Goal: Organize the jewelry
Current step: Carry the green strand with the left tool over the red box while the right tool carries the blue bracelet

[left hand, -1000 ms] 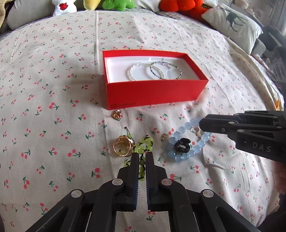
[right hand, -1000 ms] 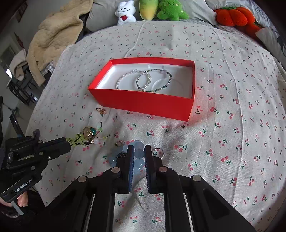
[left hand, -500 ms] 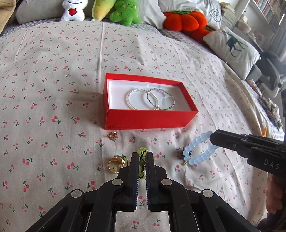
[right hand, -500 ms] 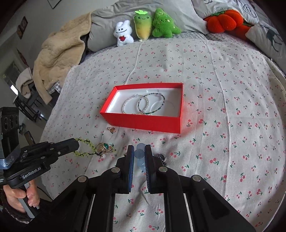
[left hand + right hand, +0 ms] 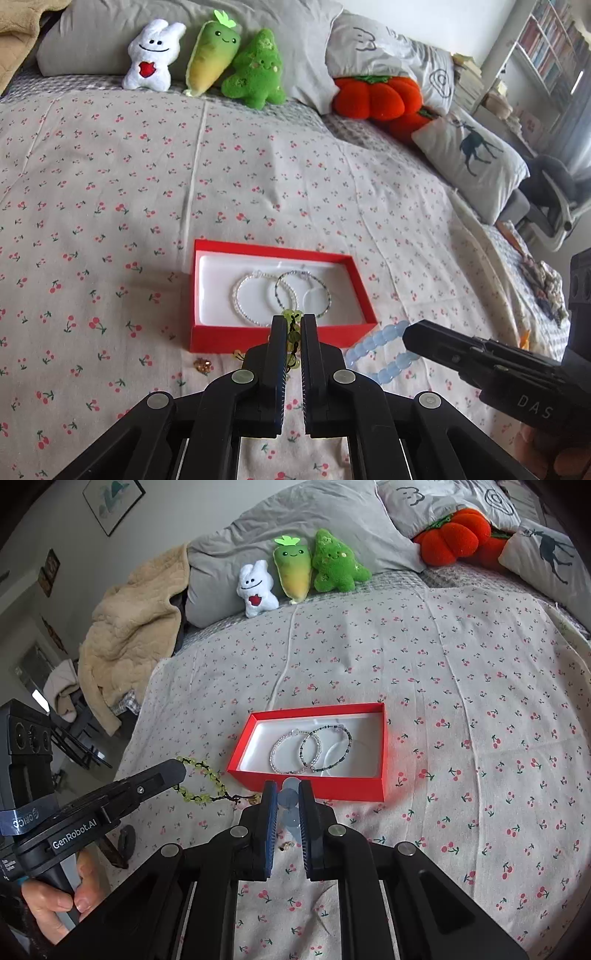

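A red box [image 5: 221,338] [image 5: 321,788] with a white lining lies on the bed and holds two thin bead bracelets [image 5: 264,299] [image 5: 310,747]. My left gripper [image 5: 293,325] [image 5: 181,770] is shut on a green bead bracelet [image 5: 292,334] [image 5: 207,779], lifted off the bed just in front of the box. My right gripper [image 5: 288,792] [image 5: 406,334] is shut on a pale blue bead bracelet [image 5: 289,801] [image 5: 380,350], held up to the right of the left one.
A small gold ring [image 5: 203,365] and a tiny earring [image 5: 285,846] lie on the cherry-print sheet [image 5: 110,221]. Plush toys [image 5: 207,59] and pillows [image 5: 469,158] line the far end. A beige blanket [image 5: 129,627] hangs at the left edge.
Both grippers have risen from the sheet, each carrying its bracelet up and toward the box. The gold ring with the green stone no longer shows.
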{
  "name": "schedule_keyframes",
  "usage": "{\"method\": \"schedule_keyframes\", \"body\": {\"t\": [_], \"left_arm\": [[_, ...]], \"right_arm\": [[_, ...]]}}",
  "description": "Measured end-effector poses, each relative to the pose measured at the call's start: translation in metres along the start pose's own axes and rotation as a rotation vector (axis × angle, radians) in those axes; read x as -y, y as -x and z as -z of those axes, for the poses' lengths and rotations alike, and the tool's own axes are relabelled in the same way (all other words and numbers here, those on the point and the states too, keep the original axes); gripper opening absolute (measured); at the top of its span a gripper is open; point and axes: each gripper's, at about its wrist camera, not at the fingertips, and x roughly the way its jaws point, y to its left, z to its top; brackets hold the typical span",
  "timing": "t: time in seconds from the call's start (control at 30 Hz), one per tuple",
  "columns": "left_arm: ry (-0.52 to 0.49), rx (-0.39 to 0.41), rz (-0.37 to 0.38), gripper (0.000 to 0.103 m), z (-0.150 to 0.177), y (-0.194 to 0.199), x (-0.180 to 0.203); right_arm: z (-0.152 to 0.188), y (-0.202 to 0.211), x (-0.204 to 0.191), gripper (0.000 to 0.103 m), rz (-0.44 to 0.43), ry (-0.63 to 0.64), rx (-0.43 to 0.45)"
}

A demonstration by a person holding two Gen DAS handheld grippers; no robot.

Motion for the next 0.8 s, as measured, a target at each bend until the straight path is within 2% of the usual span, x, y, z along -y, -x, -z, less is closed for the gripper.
{"method": "schedule_keyframes", "body": {"t": [0.3,0.53,0.67,0.8], "left_arm": [[0.075,0.061,0.069,0.003,-0.028,-0.014,0.005],[0.119,0.088,0.180,0.003,-0.039,-0.037,0.012],[0.153,0.035,0.116,0.003,-0.035,-0.065,-0.001],[0.148,-0.031,-0.032,0.003,-0.025,-0.091,-0.015]], "right_arm": [[-0.019,-0.002,0.002,0.012,-0.031,-0.051,0.054],[-0.035,-0.004,0.004,0.012,-0.039,-0.075,0.105],[-0.042,-0.012,0.011,0.012,-0.044,-0.101,0.115],[-0.045,-0.025,0.016,0.012,-0.034,-0.113,0.099]]}}
